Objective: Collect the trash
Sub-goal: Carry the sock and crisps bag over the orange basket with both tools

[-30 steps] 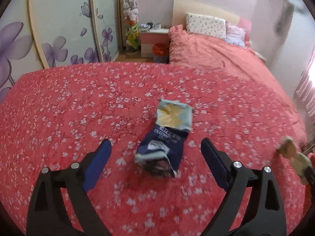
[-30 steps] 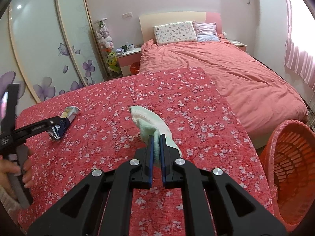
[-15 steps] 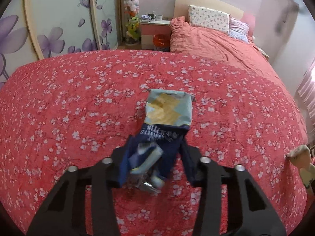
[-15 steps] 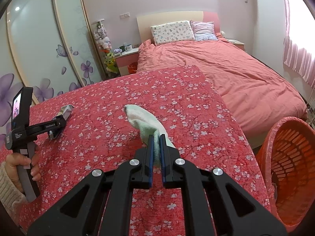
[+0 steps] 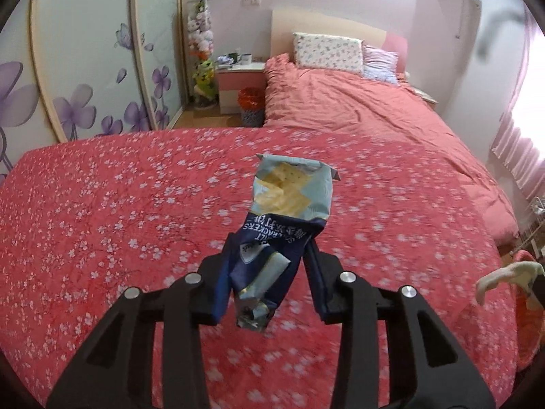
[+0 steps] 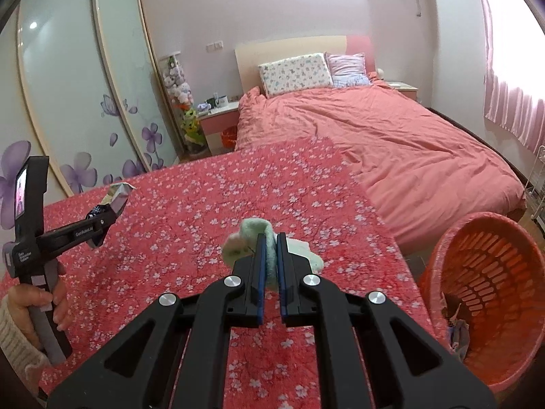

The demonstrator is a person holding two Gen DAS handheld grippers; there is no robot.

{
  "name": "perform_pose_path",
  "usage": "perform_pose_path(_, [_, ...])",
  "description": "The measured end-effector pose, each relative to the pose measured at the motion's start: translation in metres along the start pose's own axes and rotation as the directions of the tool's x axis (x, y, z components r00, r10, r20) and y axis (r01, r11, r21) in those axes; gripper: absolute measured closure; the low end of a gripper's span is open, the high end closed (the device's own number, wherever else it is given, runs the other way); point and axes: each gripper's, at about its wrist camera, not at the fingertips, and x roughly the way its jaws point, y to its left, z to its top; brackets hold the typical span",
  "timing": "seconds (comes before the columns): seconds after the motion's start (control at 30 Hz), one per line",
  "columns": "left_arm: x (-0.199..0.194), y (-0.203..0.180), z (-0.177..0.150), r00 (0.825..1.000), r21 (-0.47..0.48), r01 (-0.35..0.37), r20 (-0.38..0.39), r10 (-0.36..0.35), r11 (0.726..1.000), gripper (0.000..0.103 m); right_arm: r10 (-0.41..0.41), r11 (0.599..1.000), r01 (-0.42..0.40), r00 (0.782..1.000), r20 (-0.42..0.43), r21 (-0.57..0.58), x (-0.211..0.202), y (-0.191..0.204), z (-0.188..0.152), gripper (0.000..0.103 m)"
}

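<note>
The landmark here is the red flowered cover (image 5: 102, 204) that lies over the near surface.

The left gripper (image 5: 269, 272) is partly closed, and its 2 blue pads press on the dark lower part of a cracker wrapper (image 5: 286, 211). The wrapper is lifted above the flowered cover and does not touch it. Its pale blue and yellow upper part sticks out in front of the pads, and a crumpled end hangs below them. In the right wrist view this same gripper (image 6: 105, 221) shows at the left side of the cover, held by a hand (image 6: 41, 306) in a cream knitted sleeve (image 6: 17, 351), with the wrapper (image 6: 117, 196) at its tip.

The right gripper (image 6: 269, 255) is almost fully closed, and its 2 pads pinch a pale green cloth (image 6: 252, 238). The cloth is bunched in front of the pads and hangs over both sides, above the right part of the cover.

An orange basket (image 6: 483, 272) stands off the right edge of the cover, and some scraps lie at its bottom. Beyond the far edge of the cover there is a bed (image 6: 391, 136) with 2 pillows.
</note>
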Motion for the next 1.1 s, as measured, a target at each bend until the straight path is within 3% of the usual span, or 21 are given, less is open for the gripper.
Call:
perform_pose_path(0.27, [-0.049, -0.051, -0.003, 0.995, 0.077, 0.087, 0.042, -0.09, 0.993, 0.065, -0.015, 1.0, 0.013, 0.997, 0.073, 0.025, -0.039, -0.019, 0.004, 0.097])
perform_pose_path(0.57, [-0.096, -0.12, -0.013, 0.974, 0.168, 0.204, 0.065, -0.218, 0.964, 0.065, -0.062, 0.995, 0.048, 0.983, 0.175, 0.083, -0.087, -0.055, 0.008, 0.097])
perform_pose_path(1.1, [-0.128, -0.261, -0.048, 0.909, 0.317, 0.392, 0.008, -0.416, 0.864, 0.064, -0.232, 0.96, 0.171, 0.928, 0.291, 0.223, -0.146, -0.142, 0.0, 0.097])
